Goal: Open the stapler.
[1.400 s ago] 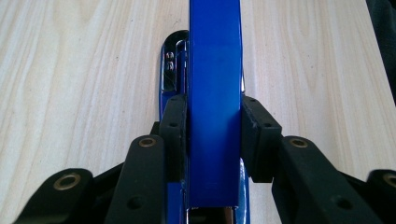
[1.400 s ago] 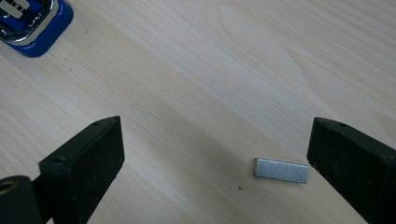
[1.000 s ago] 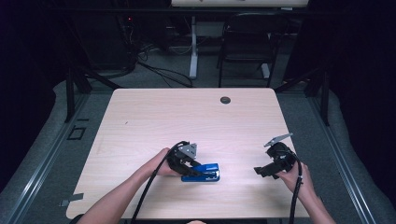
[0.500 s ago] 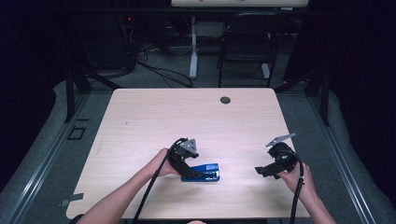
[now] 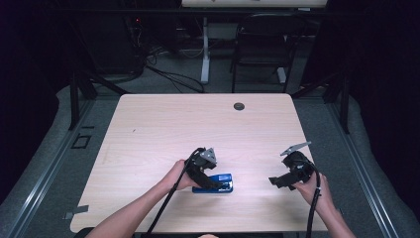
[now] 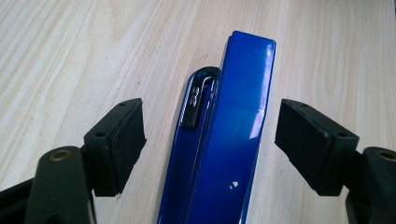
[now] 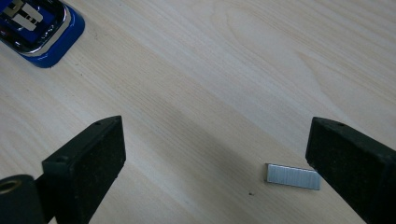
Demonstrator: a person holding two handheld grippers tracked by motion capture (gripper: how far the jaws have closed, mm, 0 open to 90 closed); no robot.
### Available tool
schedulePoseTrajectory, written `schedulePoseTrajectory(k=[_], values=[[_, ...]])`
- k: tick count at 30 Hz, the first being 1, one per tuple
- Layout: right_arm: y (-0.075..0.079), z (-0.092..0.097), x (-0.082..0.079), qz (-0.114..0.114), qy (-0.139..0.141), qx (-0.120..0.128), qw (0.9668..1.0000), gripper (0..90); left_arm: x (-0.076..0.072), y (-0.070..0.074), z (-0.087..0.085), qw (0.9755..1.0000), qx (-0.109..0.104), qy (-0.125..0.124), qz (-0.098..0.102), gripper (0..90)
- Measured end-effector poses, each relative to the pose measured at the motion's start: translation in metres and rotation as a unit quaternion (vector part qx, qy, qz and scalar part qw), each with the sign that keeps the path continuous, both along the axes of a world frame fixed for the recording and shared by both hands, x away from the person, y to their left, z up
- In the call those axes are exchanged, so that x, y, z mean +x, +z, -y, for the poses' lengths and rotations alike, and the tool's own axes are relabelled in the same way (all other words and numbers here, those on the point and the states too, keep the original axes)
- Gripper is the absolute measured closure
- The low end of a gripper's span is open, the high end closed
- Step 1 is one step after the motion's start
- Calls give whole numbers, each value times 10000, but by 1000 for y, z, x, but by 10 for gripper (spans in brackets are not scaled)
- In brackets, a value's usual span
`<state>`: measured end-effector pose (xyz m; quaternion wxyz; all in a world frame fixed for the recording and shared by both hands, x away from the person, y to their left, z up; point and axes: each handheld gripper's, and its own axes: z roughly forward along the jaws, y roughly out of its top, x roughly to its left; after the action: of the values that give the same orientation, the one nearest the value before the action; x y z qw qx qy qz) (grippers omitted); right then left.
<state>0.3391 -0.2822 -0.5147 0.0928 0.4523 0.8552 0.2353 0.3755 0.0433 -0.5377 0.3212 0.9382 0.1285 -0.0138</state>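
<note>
1. Left gripper (image 6: 210, 140) is straddling the blue stapler (image 6: 229, 140), its jaws having just been narrowing slightly, pads not touching it.
2. Right gripper (image 7: 215, 172) is gaping wide, well right of the stapler, a staple strip (image 7: 293, 176) lying just beside one pad.
3. Stapler is lying on the table (image 5: 163, 124), near its front edge.

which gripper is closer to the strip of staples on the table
Right. The right gripper hangs over the strip of staples, which lies beside its right pad. The left gripper straddles the blue stapler, farther off.

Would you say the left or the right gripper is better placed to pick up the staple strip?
Right, probably: the right gripper has open jaws around the staple strip, while the left gripper straddles the blue stapler.
</note>
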Motion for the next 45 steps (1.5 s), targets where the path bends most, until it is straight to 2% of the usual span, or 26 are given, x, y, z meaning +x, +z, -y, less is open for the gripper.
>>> schedulePoseTrajectory(k=[4,5,6,7,15,19,21,30,38,45], values=[[0,-1,-1,14,5,10,10000,48,-1,-1,3,10000,-22,25,-42,270],[0,-1,-1,17,21,23,10000,49,-2,-1,5,10000,-20,72,5,282],[-1,-2,-1,86,-67,13,9999,56,-2,-1,6,10000,-29,34,3,295],[-1,0,-1,16,15,4,10000,59,-2,-1,7,10000,-13,41,-2,317],[-1,-2,-1,-25,34,-3,10000,77,-4,-3,15,10000,7,-17,13,406],[-1,-3,-1,-12,27,13,10000,82,-5,-3,19,10000,46,-19,76,425],[-1,-3,-1,-33,36,-23,10000,87,-5,-4,21,10000,3,-43,36,431],[-2,-4,-1,-66,41,-7,10000,112,-7,-9,32,9998,97,-153,37,477],[-2,-4,-1,-73,47,23,10000,124,-8,-11,36,9997,101,-178,158,593],[-2,-5,-1,-62,65,-18,10000,128,-9,-11,36,9994,147,-210,224,612]])
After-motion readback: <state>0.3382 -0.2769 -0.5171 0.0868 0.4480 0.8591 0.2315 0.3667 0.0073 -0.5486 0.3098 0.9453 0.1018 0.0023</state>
